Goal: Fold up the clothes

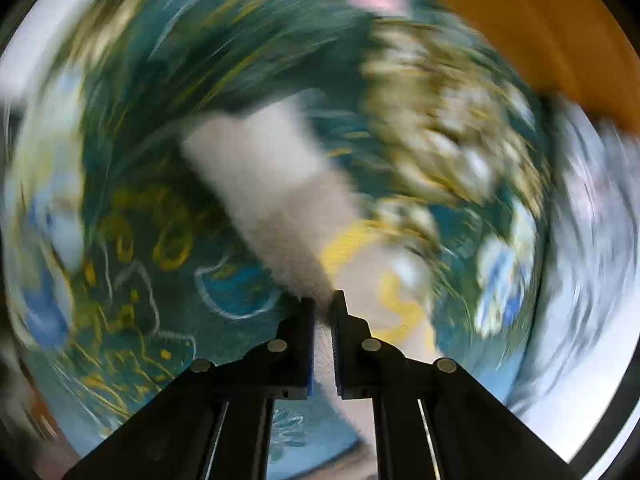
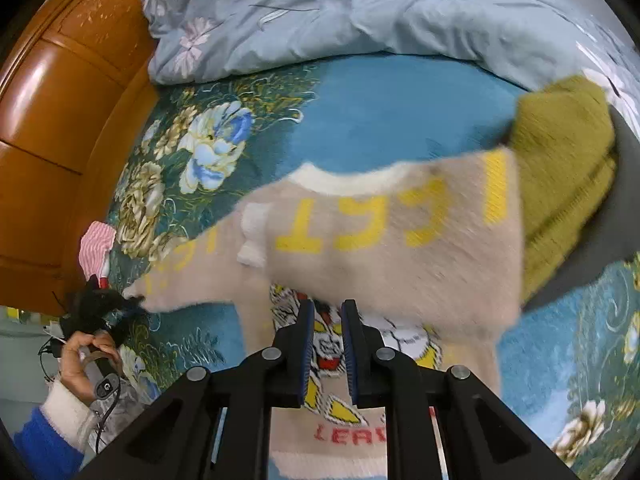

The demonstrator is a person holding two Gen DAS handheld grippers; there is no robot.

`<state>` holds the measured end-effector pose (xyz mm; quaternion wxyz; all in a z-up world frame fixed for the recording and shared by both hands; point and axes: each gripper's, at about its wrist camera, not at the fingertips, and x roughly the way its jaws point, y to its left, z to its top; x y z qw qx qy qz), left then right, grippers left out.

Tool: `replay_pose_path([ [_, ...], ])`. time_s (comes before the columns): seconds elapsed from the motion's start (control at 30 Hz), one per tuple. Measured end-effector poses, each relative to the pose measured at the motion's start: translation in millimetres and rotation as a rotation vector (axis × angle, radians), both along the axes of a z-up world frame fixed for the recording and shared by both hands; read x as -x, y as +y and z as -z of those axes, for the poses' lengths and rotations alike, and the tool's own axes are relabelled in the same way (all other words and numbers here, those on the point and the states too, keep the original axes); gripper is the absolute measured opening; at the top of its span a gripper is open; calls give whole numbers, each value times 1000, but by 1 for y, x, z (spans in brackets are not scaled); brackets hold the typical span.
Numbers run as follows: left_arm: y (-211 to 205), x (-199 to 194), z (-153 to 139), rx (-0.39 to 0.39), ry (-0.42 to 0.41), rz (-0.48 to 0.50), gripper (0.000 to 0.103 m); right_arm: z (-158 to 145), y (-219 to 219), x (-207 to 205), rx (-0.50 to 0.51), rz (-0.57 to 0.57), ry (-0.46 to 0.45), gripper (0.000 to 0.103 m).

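Note:
A beige knitted sweater [image 2: 400, 256] with yellow letters and a cartoon print lies partly lifted over the blue floral bedspread [image 2: 384, 120]. My left gripper [image 1: 322, 312] is shut on a beige sleeve of the sweater [image 1: 276, 196]; that view is heavily blurred. In the right wrist view the left gripper [image 2: 100, 304] shows at the far left, holding the sleeve end. My right gripper [image 2: 325, 316] hovers just above the sweater's printed front, jaws a narrow gap apart with nothing between them.
An olive knitted garment [image 2: 564, 168] lies on something grey at the right. A light blue flowered duvet [image 2: 360, 12] is bunched at the back. A wooden headboard [image 2: 60, 120] stands at the left, with a pink striped cloth [image 2: 96, 248] beside it.

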<state>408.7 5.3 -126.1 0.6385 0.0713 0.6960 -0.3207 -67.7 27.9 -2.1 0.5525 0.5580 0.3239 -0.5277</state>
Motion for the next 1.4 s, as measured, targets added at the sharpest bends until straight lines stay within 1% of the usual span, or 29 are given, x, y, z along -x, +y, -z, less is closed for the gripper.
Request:
replay_pose_path([
  [0.07,-16,18,-33,66,-86,138,7,-2,7,7,-3,17,-3,16],
  [0.17,-35,55,-83,185,-181,316,7,-5,16,16,-2,39,-11,16],
  [0.23,-46,78,-105,254,-173,373,6,-7,21,22,3,57,-22,16],
  [0.33,-58,133,-127,329,-148,509,6,-9,28,29,4,82,-33,16],
  [0.43,-61,196,-132,354,-124,677,7,-13,35,37,11,109,-41,16],
  [0.47,-61,215,-129,347,-114,723,7,-14,37,41,14,118,-41,16],
  [0.57,-59,273,-116,312,-83,851,7,-18,44,56,22,148,-40,16],
  [0.73,-47,337,-90,230,-47,999,7,-21,53,88,20,215,-25,16],
  [0.83,-44,360,-71,165,-37,1044,7,-22,54,103,25,240,-13,16],
  [0.93,-44,374,-59,117,-33,1073,8,-19,53,115,24,263,-14,16],
  [0.97,-44,377,-56,103,-32,1081,14,-18,53,118,22,269,-16,16],
  [1.0,-43,380,-54,93,-14,1089,23,-16,52,120,20,275,-18,16],
  [1.03,-42,382,-51,84,9,1097,29,-12,50,121,18,280,-24,16],
  [1.07,-40,384,-51,77,22,1104,44,-10,47,122,15,283,-31,16],
  [1.1,-39,385,-50,72,27,1105,49,-8,44,124,13,287,-40,16],
  [1.17,-38,378,-47,63,32,1086,49,-3,39,125,14,292,-67,17],
  [1.3,-34,344,-43,32,36,988,49,5,20,118,25,269,-111,32],
  [1.4,-32,319,-40,9,39,915,49,13,1,108,15,233,-155,37],
])
